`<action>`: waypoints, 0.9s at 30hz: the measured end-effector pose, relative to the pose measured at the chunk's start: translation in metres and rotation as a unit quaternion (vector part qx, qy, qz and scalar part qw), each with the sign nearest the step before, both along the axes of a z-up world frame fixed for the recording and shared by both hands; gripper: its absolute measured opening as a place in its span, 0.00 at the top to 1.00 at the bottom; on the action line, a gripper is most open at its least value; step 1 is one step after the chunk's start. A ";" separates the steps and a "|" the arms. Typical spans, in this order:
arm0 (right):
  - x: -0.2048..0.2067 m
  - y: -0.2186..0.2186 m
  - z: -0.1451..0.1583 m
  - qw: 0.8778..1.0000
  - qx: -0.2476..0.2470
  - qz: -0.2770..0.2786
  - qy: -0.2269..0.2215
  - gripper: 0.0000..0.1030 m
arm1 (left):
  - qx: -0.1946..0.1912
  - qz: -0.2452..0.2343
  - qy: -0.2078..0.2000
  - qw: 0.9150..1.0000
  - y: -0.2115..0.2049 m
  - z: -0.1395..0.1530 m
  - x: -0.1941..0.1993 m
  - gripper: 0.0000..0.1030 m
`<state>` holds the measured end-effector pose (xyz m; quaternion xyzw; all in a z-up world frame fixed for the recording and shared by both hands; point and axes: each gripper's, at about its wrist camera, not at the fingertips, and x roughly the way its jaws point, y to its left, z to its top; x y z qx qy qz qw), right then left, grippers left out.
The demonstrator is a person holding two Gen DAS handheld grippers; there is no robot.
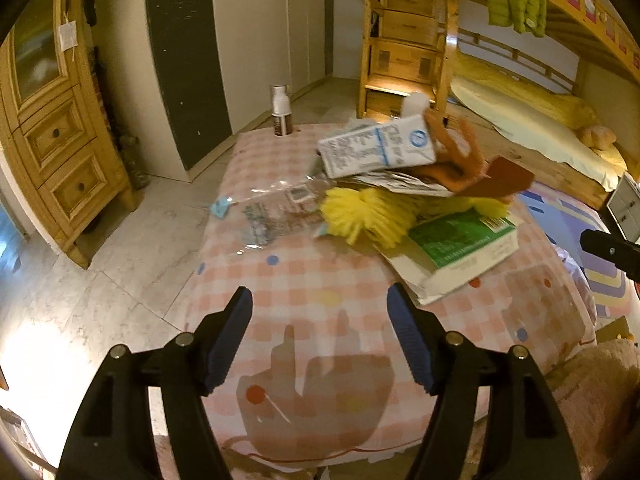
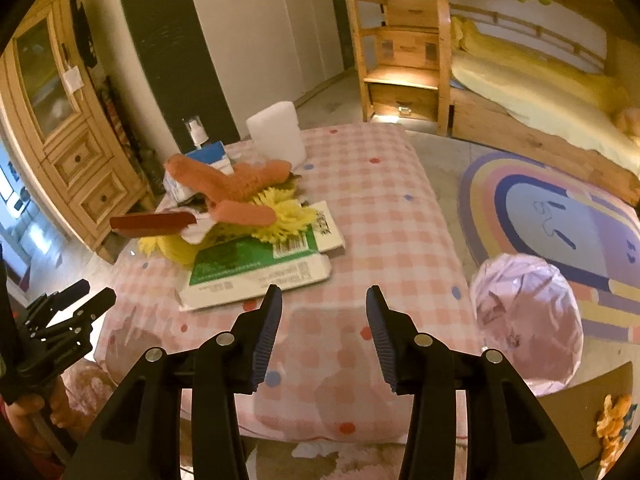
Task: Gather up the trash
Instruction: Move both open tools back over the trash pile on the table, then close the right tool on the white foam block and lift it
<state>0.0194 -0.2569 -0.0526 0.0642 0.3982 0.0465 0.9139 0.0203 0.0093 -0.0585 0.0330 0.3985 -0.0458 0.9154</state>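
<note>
Bedroom floor of pale marble tile runs under a low surface [image 1: 360, 280] draped in a pink-and-white checked cloth with coloured dots, and that is where I find the trash heaped.

At the far side of the cloth I see a white-and-blue printed carton [image 1: 376, 148] lying tilted on top of the pile, with an orange knitted glove [image 2: 236, 184] draped across it and a dark red flat stick [image 2: 154, 222] jutting out sideways. Beneath them sits a fluffy yellow pom-pom bundle [image 1: 368, 216], which rests on a flattened green-and-white cardboard box [image 2: 260, 268]. Crumpled clear plastic wrapping [image 1: 272, 208] lies just beside the pile, and a small white spray bottle [image 1: 281, 110] stands upright at the far edge.

My left tongs [image 1: 320, 336] hang released over bare cloth, nothing between the blue pads. My right tongs [image 2: 324, 328] are likewise released and empty, near the cardboard box's closest edge. Off the surface, a pink crinkled plastic bag [image 2: 528, 320] sits on the floor beside the rainbow rug [image 2: 560, 216].
</note>
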 end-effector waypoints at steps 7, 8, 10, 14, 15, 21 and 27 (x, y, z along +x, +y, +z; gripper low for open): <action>0.041 0.006 0.028 0.999 -0.029 0.003 -0.028 0.56 | 0.006 0.032 -0.007 0.999 0.021 0.007 0.021 0.33; 0.050 0.008 0.031 0.999 -0.031 0.004 -0.030 0.56 | 0.007 0.038 -0.008 0.999 0.025 0.008 0.025 0.33; 0.067 0.011 0.033 0.999 -0.031 0.007 -0.034 0.56 | 0.010 0.053 -0.012 0.998 0.033 0.012 0.037 0.33; 0.104 0.019 0.034 0.999 -0.029 0.016 -0.038 0.56 | 0.020 0.079 -0.017 0.997 0.048 0.014 0.070 0.32; 0.115 0.021 0.033 0.999 -0.027 0.019 -0.039 0.56 | 0.022 0.084 -0.015 0.996 0.051 0.012 0.079 0.32; 0.173 0.044 0.026 0.998 -0.021 0.041 -0.035 0.56 | 0.020 0.105 -0.016 0.994 0.063 0.011 0.132 0.32; 0.216 0.068 0.021 0.997 -0.022 0.060 -0.034 0.45 | 0.029 0.107 -0.019 0.994 0.058 0.012 0.178 0.32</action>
